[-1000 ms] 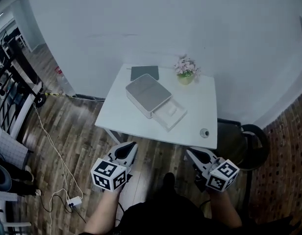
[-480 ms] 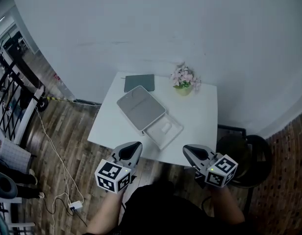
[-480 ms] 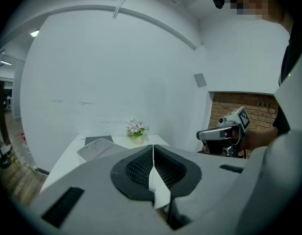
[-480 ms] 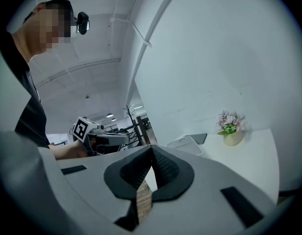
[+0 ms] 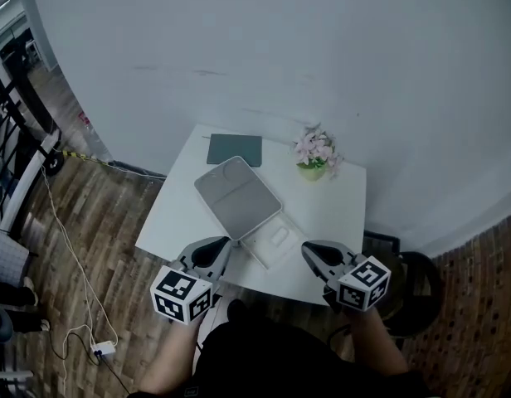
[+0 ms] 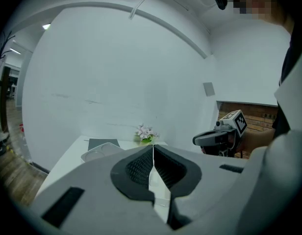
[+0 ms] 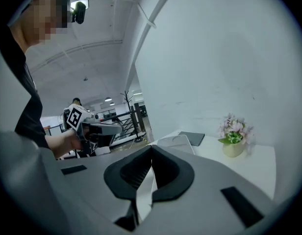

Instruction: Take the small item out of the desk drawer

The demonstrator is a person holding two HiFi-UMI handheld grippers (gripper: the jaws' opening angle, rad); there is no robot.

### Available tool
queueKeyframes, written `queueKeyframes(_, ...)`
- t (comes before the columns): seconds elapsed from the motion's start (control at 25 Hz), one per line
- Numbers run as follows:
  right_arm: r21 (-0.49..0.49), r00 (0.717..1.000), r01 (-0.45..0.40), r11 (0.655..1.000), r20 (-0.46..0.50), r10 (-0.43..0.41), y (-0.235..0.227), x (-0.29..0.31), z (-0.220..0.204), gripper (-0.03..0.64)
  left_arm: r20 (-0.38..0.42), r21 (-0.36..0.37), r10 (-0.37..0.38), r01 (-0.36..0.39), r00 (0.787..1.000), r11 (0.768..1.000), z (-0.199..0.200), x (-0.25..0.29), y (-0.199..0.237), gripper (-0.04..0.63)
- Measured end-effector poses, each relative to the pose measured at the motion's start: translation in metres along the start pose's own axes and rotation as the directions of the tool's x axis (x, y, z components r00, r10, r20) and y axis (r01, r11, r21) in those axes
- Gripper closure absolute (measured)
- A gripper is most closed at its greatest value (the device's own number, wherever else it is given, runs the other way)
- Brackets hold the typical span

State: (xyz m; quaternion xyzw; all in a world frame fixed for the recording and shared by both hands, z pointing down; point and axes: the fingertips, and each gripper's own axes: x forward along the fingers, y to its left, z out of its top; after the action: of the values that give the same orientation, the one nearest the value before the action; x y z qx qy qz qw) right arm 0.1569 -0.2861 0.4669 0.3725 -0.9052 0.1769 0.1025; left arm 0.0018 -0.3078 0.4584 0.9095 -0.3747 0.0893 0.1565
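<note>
On the white table (image 5: 177, 214) lies a flat grey drawer box (image 5: 237, 196), its white drawer (image 5: 264, 251) pulled out toward me. A small white item (image 5: 279, 237) lies in the drawer. My left gripper (image 5: 218, 247) hovers at the table's near edge just left of the drawer, jaws shut and empty. My right gripper (image 5: 312, 249) hovers just right of the drawer, also shut with nothing in it. In the left gripper view the left gripper (image 6: 152, 148) points at the table with its jaws meeting. The right gripper view shows the right gripper (image 7: 151, 151) closed too.
A dark notebook (image 5: 234, 149) lies at the table's back left. A flower pot (image 5: 315, 152) stands at the back right near the white wall. A dark chair (image 5: 409, 272) is right of the table. Cables and racks line the wooden floor on the left.
The table has come nearer in view. Both grippers have moved forward from over the floor to the table's near edge, either side of the open drawer.
</note>
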Motion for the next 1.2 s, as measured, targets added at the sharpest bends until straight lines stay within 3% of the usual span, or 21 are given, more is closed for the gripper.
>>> queueKeyframes(0.12, -0.11, 0.998, -0.026, 0.994, -0.055, 0.02, 0.004, 0.031, 0.011, 0.612, 0.004, -0.01, 0.003, -0.003, 1.0, 1.0, 0.002, 0.005, 0.021, 0.581)
queueKeyframes(0.28, -0.275, 0.981, -0.125, 0.953, -0.177, 0.078, 0.009, 0.064, 0.007, 0.612, -0.006, -0.024, 0.02, -0.021, 1.0, 0.999, 0.001, 0.01, 0.036, 0.581)
queueKeyframes(0.52, -0.303, 0.955, -0.229, 0.925, -0.255, 0.153, -0.02, 0.082, -0.002, 0.611, 0.005, -0.08, 0.107, -0.107, 0.994, 0.991, 0.002, 0.017, 0.04, 0.581)
queueKeyframes(0.64, -0.342, 0.929, -0.296, 0.892, -0.321, 0.185, -0.034, 0.08, -0.012, 0.599, 0.003, -0.095, 0.137, -0.136, 0.991, 0.986, 0.002, 0.027, 0.033, 0.58)
queueKeyframes(0.72, -0.381, 0.906, -0.34, 0.86, -0.378, 0.191, -0.046, 0.077, -0.025, 0.534, 0.001, -0.108, 0.159, -0.158, 0.987, 0.982, 0.0, 0.033, 0.027, 0.581)
queueKeyframes(0.92, -0.453, 0.843, -0.453, 0.768, -0.498, 0.204, -0.066, 0.081, -0.055, 0.506, -0.041, -0.146, 0.225, -0.228, 0.974, 0.963, -0.019, 0.035, 0.018, 0.58)
queueKeyframes(1.2, -0.488, 0.702, -0.671, 0.558, -0.661, 0.266, -0.068, 0.093, -0.103, 0.436, -0.078, -0.201, 0.326, -0.336, 0.942, 0.92, -0.046, 0.033, 0.006, 0.581)
